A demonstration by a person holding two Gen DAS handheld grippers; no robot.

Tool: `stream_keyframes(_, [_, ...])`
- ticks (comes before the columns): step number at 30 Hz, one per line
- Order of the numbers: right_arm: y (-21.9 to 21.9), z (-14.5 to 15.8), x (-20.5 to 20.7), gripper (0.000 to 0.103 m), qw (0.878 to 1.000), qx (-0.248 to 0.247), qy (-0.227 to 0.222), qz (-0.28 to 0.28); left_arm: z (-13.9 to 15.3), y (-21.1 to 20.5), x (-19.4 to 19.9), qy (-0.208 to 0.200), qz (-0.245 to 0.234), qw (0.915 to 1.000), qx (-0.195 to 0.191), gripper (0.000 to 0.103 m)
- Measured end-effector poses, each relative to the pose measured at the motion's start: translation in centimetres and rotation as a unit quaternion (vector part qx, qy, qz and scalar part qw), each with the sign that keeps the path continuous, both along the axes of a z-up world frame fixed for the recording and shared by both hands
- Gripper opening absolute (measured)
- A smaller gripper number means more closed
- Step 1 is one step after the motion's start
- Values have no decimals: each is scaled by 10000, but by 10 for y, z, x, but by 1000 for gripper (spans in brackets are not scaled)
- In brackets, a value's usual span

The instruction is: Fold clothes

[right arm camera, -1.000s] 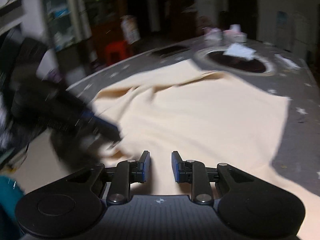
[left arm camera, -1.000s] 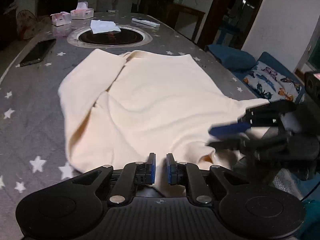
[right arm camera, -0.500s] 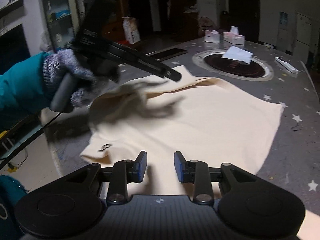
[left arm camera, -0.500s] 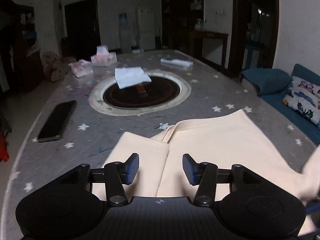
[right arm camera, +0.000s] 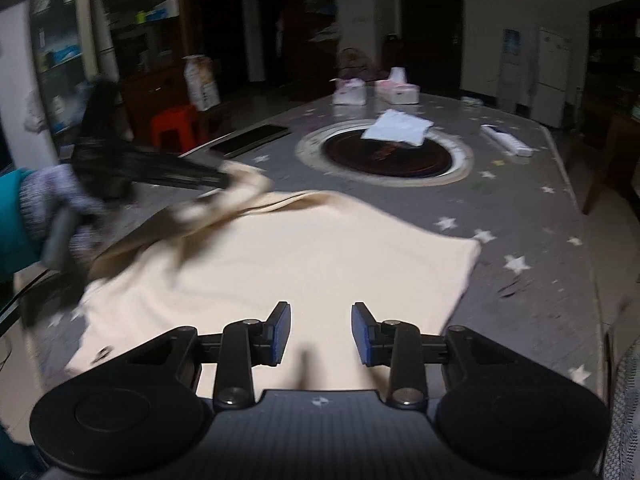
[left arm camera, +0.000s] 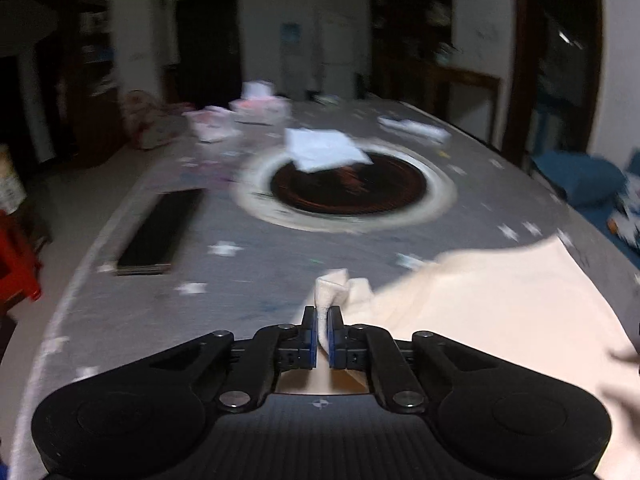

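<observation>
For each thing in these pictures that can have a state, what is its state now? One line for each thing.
left gripper: shut on the cream garment, pinching a bunched edge.
right gripper: open, holding nothing, above the garment.
cream garment: mostly flat on the table, one corner lifted by the left gripper.
phone: lying flat, screen dark.
white paper: lying across the rim of the round inset.
</observation>
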State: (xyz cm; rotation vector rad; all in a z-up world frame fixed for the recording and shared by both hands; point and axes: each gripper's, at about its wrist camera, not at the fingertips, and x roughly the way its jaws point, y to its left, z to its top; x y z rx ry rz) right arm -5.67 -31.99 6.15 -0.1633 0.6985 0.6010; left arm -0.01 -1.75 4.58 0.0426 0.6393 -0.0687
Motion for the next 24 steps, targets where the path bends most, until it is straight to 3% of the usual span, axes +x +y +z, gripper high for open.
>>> stream_keyframes(3, [-3,-3,17,33,9998,-69,-39,-199,10,40,-16,-119,622,9980,-53,4])
stream_keyframes(8, [-9,-11,39,33,9985,-89,59,-529,11,105,-49,-75,1560,9876,-123,4])
stream_keyframes(16, [-19,-29,73,33,9930,-61,273,-1144,-17,160,-101,323,2402,9699,-247,3])
stream_keyframes(24, [-23,-44,106,28,9852,20,474,-1649,-20,180,-135,412,2692,9615,-363,3])
